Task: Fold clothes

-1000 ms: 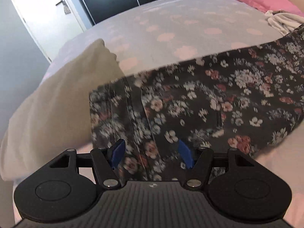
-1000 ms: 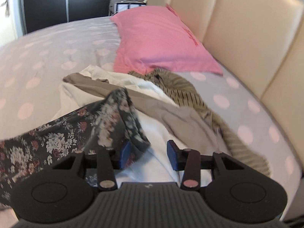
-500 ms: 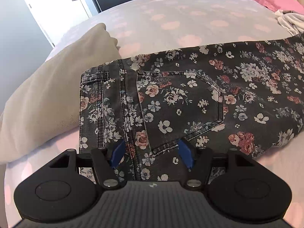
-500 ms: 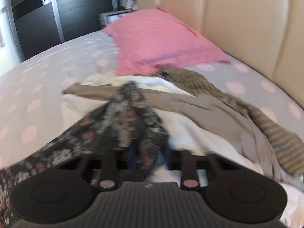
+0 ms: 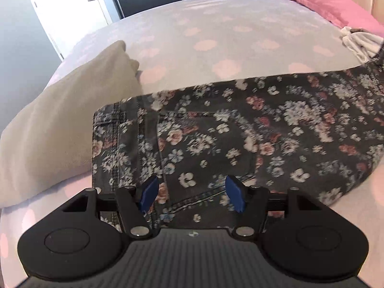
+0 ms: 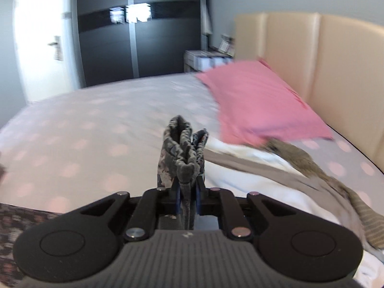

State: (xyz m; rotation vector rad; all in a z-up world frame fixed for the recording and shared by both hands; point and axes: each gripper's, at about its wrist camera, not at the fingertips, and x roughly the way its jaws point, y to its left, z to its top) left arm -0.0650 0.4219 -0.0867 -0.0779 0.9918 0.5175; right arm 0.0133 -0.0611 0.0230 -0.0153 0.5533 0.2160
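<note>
We risk the hem slipping: right gripper [image 6: 186,198] jaws have just closed, pinching only a bunched trouser [image 5: 240,139] hem, while the left gripper [image 5: 192,192] jaws sit half-open over the waistband, holding nothing.

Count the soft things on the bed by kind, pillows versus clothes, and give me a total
Pillows: 2, pink pillow and beige pillow.
Clothes: 4, floral jeans, white garment, grey-beige garment, striped olive garment.
Total: 6.
</note>
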